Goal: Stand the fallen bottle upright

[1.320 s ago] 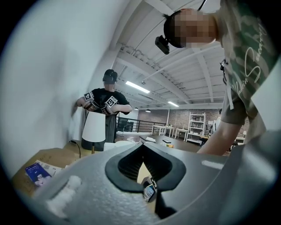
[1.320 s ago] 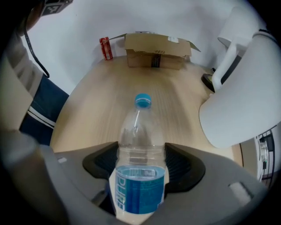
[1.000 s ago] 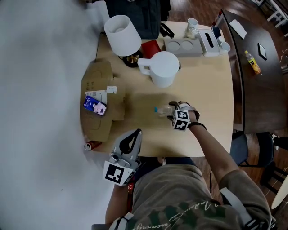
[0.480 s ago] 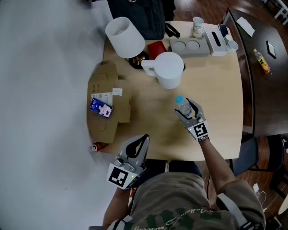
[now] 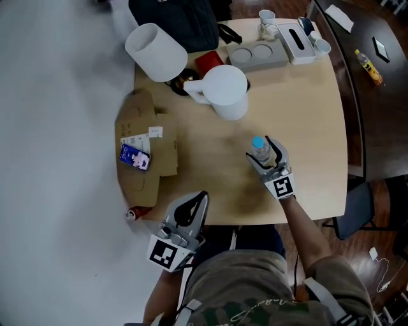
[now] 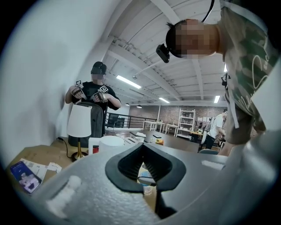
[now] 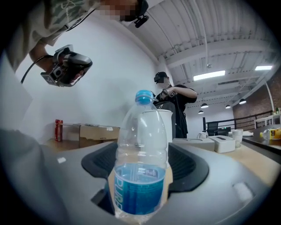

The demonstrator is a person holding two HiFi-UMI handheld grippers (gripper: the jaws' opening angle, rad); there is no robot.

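A clear plastic bottle point(image 5: 258, 147) with a blue cap and blue label stands upright on the wooden table point(image 5: 306, 108), right of centre. My right gripper point(image 5: 265, 155) reaches level from the near side, and its pads lie against the bottle's sides while the jaws are opening. In the right gripper view the bottle point(image 7: 140, 167) fills the space between the jaws. My left gripper point(image 5: 202, 197) hovers at the table's near edge, shut and empty, pointing toward the bottle. In the left gripper view its tips point(image 6: 142, 151) meet, with the bottle point(image 6: 147, 181) showing through the gap below them.
A white jug point(image 5: 226, 92) stands beyond the bottle, with a white lamp shade point(image 5: 156, 51) and a dark bag point(image 5: 172, 16) behind it. Flattened cardboard point(image 5: 143, 184) with a blue card point(image 5: 134, 156) lies left; a red can point(image 5: 134, 213) lies below it. A grey tray point(image 5: 258, 54) sits at the back.
A second ago the bottle lay on its side in the right gripper. The gripper has rolled and lifted it upright. The left gripper has barely shifted.
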